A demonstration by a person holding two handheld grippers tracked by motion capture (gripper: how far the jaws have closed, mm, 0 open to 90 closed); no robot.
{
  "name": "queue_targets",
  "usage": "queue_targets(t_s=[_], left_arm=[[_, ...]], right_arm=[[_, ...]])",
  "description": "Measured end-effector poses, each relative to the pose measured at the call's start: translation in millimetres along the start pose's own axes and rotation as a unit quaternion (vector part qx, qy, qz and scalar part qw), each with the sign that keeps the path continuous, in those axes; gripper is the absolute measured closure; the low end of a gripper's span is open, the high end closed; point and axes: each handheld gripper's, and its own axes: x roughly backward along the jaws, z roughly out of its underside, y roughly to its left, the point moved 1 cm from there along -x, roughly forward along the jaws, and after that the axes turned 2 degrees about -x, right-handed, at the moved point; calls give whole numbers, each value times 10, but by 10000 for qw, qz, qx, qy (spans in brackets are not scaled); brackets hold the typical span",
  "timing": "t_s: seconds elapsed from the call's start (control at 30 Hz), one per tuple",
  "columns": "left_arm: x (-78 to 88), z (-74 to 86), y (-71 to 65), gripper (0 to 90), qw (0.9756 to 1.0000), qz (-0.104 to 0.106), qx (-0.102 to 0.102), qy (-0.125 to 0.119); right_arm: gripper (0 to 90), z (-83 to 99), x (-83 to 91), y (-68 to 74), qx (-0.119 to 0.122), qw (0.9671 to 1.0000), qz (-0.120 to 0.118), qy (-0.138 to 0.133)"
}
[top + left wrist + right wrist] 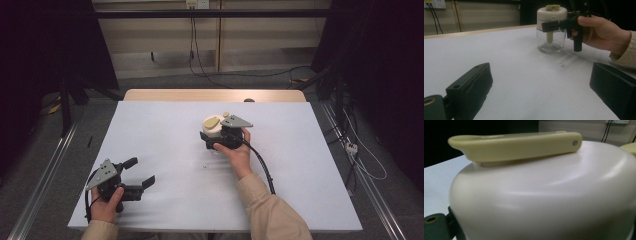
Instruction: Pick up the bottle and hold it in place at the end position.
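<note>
Near the left, the left gripper (134, 176) gapes wide, while the right gripper (216, 138) squeezes a round glass jar's (550, 42) smooth cream lid (552, 15).

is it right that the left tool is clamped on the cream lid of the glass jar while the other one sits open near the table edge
Not quite: the right tool is clamped on the cream lid of the glass jar, as the left gripper view shows. The left tool is the one sitting open near the table edge, seen in the high view.
</note>
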Motion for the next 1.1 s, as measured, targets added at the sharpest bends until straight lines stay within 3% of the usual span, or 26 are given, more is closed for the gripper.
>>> queue_targets(t_s=[0.3, 0.63, 1.1], left_arm=[[-21, -10, -15, 39, 10000, 43, -19, -9], [-28, -20, -35, 39, 10000, 57, -56, 3], [-25, -22, -56, 39, 10000, 59, -78, 16]], right_arm=[[50, 20, 44, -17, 18, 9999, 1, 115], [51, 70, 118, -72, -177, 9995, -22, 249], [50, 62, 154, -73, -109, 9990, -28, 428]])
